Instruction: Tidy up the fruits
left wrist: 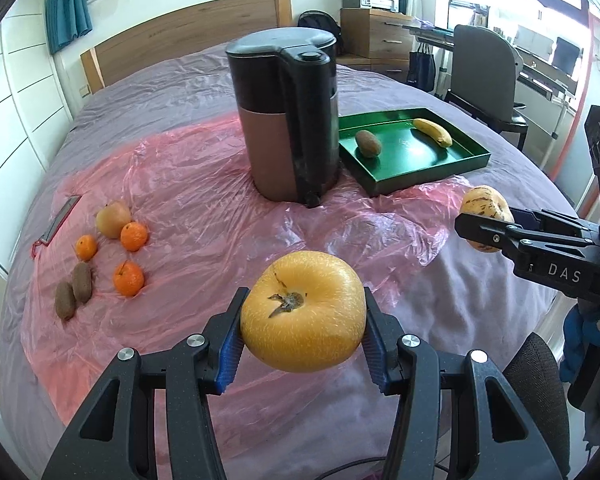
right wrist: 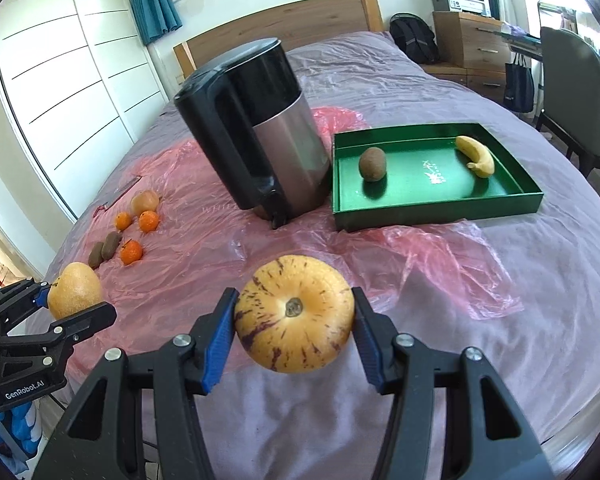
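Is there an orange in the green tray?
No. The green tray holds only a kiwi and a banana; the oranges lie on the pink plastic beyond the kettle.

My right tool (left wrist: 485, 227) reads "DAS"; my left tool (right wrist: 70, 303) reads "GenRobot.AI". The white mark on the green tray (right wrist: 420, 208) looks like characters, unreadable.

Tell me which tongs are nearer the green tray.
Right. The right tongs, shut on the speckled yellow fruit, sit below the green tray. The left tongs, holding the plain yellow fruit, are farther left, in front of the kettle.
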The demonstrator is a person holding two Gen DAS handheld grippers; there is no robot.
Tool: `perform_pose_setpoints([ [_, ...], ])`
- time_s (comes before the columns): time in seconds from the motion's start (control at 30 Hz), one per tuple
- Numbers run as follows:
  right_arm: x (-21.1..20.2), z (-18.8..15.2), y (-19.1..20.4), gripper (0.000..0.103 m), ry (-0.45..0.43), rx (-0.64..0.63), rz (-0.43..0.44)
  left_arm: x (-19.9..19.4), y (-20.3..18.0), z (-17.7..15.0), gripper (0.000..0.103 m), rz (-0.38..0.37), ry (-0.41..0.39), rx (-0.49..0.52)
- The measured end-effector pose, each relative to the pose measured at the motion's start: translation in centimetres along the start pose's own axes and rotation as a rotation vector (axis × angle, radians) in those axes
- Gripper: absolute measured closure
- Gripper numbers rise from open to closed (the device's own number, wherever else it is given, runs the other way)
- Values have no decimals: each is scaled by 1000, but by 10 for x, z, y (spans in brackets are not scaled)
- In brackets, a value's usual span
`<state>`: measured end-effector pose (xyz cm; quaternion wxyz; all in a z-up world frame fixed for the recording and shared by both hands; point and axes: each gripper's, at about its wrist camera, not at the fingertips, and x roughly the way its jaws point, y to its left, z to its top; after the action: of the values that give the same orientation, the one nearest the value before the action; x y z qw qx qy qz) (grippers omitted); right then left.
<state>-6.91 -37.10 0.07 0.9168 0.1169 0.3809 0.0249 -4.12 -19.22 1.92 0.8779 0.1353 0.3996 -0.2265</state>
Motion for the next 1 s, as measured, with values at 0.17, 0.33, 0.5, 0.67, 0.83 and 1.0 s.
perform_pose_setpoints([
  [0.17,-7,1,-29,33,-19,38,-26,7,-28,12,57,-22,7,54],
  [0.33,-13,5,-59,33,-36,66,-54,17,-58,29,57,-52,12,106],
  [0.5,-13,19,-88,33,-54,79,-89,30,-88,53,57,-90,8,152],
  [0.67,-7,40,-115,33,-74,79,-118,48,-112,84,57,-116,-6,179],
  [0.83,10,64,-140,33,-89,84,-136,78,-124,121,57,-119,-15,179],
  [1.0,36,91,-158,33,-104,80,-148,117,-129,152,57,-106,-16,165],
])
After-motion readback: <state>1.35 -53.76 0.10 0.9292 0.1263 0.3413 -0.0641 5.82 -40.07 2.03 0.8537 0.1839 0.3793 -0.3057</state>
